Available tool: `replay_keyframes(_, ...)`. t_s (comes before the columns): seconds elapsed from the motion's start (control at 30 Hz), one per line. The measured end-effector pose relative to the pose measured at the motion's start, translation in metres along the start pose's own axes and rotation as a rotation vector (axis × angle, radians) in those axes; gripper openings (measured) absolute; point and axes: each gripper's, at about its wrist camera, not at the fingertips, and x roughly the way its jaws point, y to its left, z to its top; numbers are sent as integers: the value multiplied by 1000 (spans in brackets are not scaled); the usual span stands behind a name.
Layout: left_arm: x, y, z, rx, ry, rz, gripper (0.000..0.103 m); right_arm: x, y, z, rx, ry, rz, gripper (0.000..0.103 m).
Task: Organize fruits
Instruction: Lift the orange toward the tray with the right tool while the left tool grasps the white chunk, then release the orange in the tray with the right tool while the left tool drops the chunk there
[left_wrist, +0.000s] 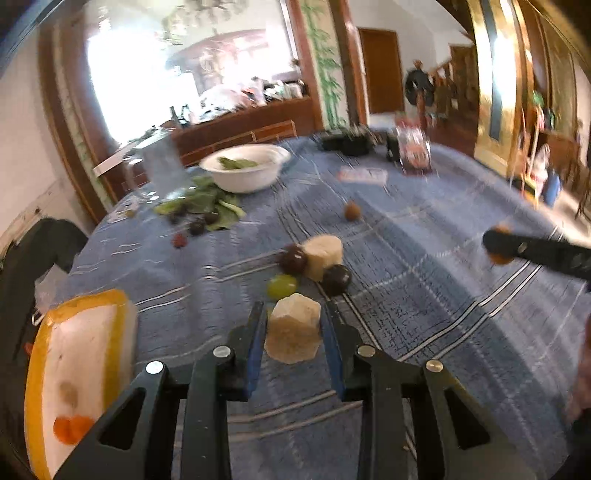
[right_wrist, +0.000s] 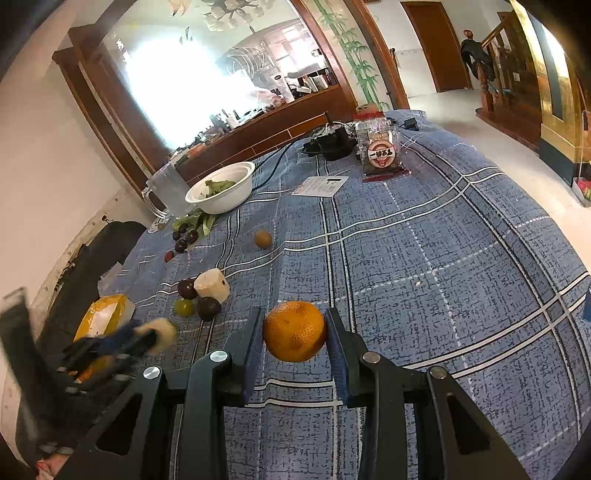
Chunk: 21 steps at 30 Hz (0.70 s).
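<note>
Left gripper (left_wrist: 294, 325) clamps a pale faceted peeled fruit chunk (left_wrist: 293, 332); right gripper (right_wrist: 294, 334) clamps a round orange (right_wrist: 294, 331) above the blue plaid worktop (right_wrist: 424, 277).

two pale chunks (left_wrist: 293, 334) (left_wrist: 324, 255), one orange (right_wrist: 294, 331) (gripped)

Black tongs (left_wrist: 294, 325), blue pads (left_wrist: 255, 347), silver screws (left_wrist: 222, 351)

Ahead and to the right of the right claw (right_wrist: 295, 334), bare checked cloth (right_wrist: 443, 277) lies open; to its left crowd 2 dark fruits (right_wrist: 187, 288), a green grape (right_wrist: 183, 307) and a pale chunk (right_wrist: 212, 284).
</note>
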Motion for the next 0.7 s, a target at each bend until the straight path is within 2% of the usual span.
replay_keyframes(0.1, -31, 26, -6, -66, -24, 6, 28, -3, 3, -1, -19, -12, -4, 35)
replay_keyframes(0.27, -72, 89, -23, -200, -28, 69, 29, -13, 29, -4, -109, -61, -24, 35)
replay_keyframes(0.43, -89, 150, -45, -302, -22, 181, 28, -8, 89, -8, -169, 1, 98, 35)
replay_keyframes(0.5, -91, 171, -54, -338, -10, 237, 23, -2, 121, -10, -202, 30, 160, 35)
replay_keyframes(0.57, -92, 187, -63, -363, 4, 266, 17, 11, 162, -16, -252, 72, 225, 36)
replay_keyframes(0.7, -94, 214, -84, -421, 15, 284, 17, 37, 230, -34, -337, 148, 313, 36)
